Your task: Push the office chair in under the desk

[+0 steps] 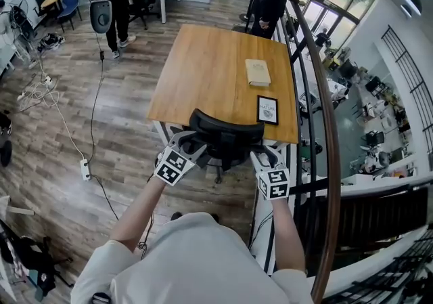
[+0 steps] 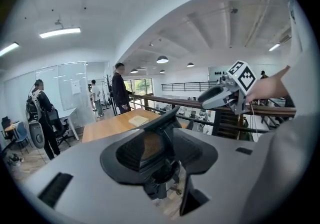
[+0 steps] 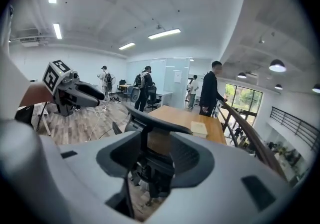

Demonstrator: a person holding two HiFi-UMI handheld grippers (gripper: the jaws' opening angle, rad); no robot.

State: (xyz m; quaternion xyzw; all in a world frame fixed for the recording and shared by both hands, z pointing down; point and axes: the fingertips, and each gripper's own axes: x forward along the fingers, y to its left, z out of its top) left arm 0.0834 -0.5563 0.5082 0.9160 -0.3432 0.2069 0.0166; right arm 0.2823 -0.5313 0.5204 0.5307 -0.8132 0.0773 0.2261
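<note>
From the head view, the black office chair (image 1: pixel 226 137) stands at the near edge of the wooden desk (image 1: pixel 203 72), with its back right at the edge. The left gripper (image 1: pixel 184 147) and the right gripper (image 1: pixel 265 159) sit at the two sides of the chair's back. A book (image 1: pixel 257 72) and a small framed card (image 1: pixel 268 110) lie on the desk.

In the left gripper view, the grey jaws are apart, and the chair's back shows in the gap.

In the right gripper view, the jaws are apart too, with the chair's back between them.

right: railing (image 1: pixel 323 103) close beside desk (image 1: pixel 203 72) | left: open floor (image 1: pixel 128 140), power strip (image 1: pixel 85 169) on it | ahead: office chair (image 1: pixel 226 137) at desk edge
</note>
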